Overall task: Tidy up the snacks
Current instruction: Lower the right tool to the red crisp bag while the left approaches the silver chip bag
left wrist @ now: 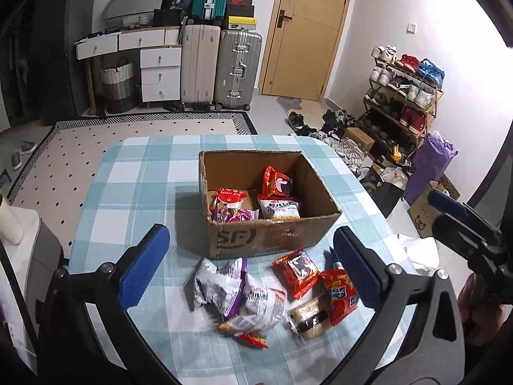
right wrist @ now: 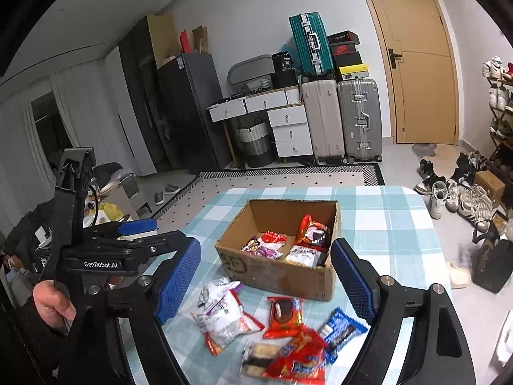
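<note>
An open cardboard box [left wrist: 282, 235] [right wrist: 288, 272] stands on the checked tablecloth and holds several snack packets [left wrist: 279, 208] [right wrist: 307, 234]. In front of it lies a loose heap of snacks: silver-purple bags [left wrist: 231, 288] [right wrist: 221, 308], a red packet [left wrist: 296, 276] [right wrist: 283, 317], a blue packet [right wrist: 341, 329] and a clear-wrapped pastry [left wrist: 309, 317] [right wrist: 258, 357]. My left gripper [left wrist: 251, 269] hangs open above the heap, nothing between its blue pads. My right gripper [right wrist: 267, 280] is open too, empty, over the box's near side. The right gripper's arm [left wrist: 461, 224] shows at the right edge.
The table [left wrist: 134, 173] [right wrist: 391, 224] is small with rounded corners. A hand holds the left gripper's handle [right wrist: 86, 256] at the left. Beyond are suitcases [left wrist: 221, 67], white drawers [left wrist: 160, 73], a door [left wrist: 304, 32] and a shoe rack [left wrist: 407, 93] with shoes on the floor.
</note>
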The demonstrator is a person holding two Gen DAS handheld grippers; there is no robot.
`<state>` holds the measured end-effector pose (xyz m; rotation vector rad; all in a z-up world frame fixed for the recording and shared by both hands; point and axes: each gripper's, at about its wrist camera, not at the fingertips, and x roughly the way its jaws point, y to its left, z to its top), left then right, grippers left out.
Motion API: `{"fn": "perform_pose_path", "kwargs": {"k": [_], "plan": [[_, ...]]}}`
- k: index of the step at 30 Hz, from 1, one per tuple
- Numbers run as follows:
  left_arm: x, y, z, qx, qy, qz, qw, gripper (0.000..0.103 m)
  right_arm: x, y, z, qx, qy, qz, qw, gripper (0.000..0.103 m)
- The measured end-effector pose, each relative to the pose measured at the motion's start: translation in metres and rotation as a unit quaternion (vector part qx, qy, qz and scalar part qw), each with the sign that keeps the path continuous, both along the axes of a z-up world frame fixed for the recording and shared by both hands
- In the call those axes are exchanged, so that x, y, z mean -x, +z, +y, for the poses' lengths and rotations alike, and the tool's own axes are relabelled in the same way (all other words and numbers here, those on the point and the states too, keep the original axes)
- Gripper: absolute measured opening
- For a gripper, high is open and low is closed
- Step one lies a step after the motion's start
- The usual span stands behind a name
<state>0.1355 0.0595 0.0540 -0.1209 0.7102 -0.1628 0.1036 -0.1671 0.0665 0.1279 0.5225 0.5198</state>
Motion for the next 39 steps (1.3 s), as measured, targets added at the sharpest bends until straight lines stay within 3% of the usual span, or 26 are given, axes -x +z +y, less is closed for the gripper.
{"fn": "perform_pose_path", "kwargs": {"k": [6, 10, 18, 28, 39], "plan": [[0.030, 0.000, 0.002, 0.005, 0.017, -0.013, 0.9998, 0.102, 0.026, -0.008, -0.009, 0.001, -0.011, 0.002, 1.000, 0.086], [0.049, -0.001, 0.003, -0.012, 0.026, -0.033, 0.9990, 0.102, 0.039, -0.015, -0.017, -0.004, -0.019, 0.007, 1.000, 0.086], [0.070, -0.018, 0.007, -0.005, 0.031, -0.029, 0.9991, 0.102, 0.055, -0.049, -0.034, -0.015, -0.038, 0.044, 0.998, 0.086], [0.077, -0.061, 0.021, 0.007, 0.042, -0.008, 0.9990, 0.102, 0.056, -0.103, -0.033, -0.009, -0.044, 0.091, 0.995, 0.086], [0.064, -0.116, 0.029, 0.019, 0.049, 0.035, 0.9980, 0.102, 0.026, -0.152, -0.018, 0.007, -0.032, 0.133, 0.991, 0.085]]}}
